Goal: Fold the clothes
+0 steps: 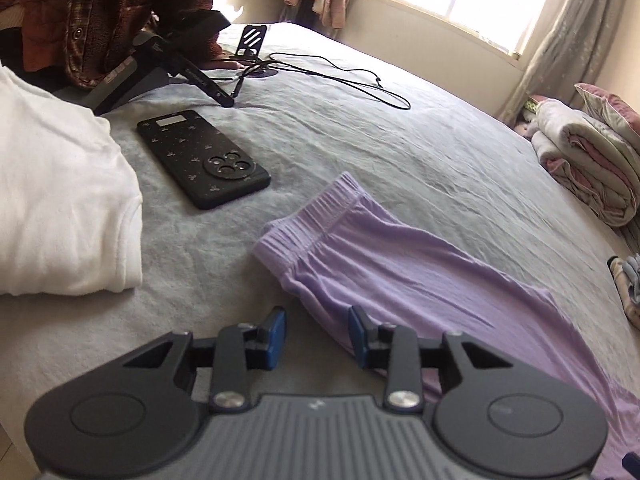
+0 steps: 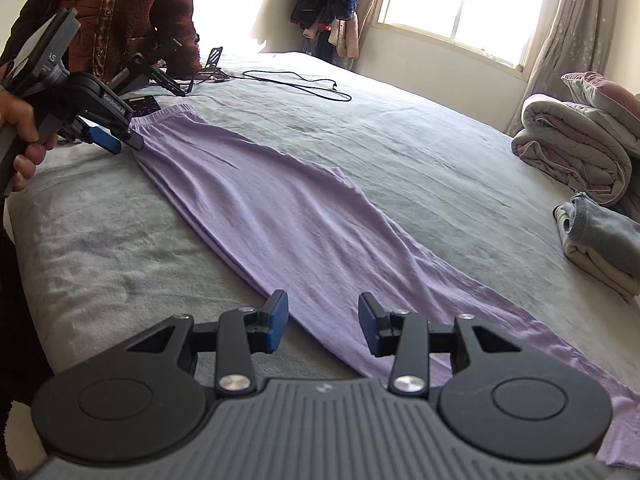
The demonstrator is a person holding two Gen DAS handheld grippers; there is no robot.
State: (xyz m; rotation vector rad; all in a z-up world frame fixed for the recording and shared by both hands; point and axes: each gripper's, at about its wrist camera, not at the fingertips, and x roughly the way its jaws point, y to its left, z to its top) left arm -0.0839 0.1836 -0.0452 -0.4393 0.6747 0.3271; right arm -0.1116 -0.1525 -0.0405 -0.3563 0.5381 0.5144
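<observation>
Lilac trousers [image 2: 288,216] lie stretched flat along the grey bed, with the waistband [image 1: 320,216] at the far left end. My left gripper [image 1: 317,332] is open and holds nothing, its fingers astride the trousers' near edge just below the waistband. The right wrist view shows that left gripper [image 2: 120,142] held in a hand at the waistband's near corner. Further down the legs, my right gripper [image 2: 323,320] is open over the near edge, one finger above the sheet and one above the cloth. Nothing is gripped.
A folded white garment [image 1: 60,200] and a black phone [image 1: 204,158] lie left of the waistband. Behind them are a spare gripper device [image 1: 180,72], a phone stand [image 1: 252,42], a black cable [image 2: 304,86] and a person's brown sleeve. Folded quilts [image 2: 576,148] and folded clothes [image 2: 600,244] sit at the right.
</observation>
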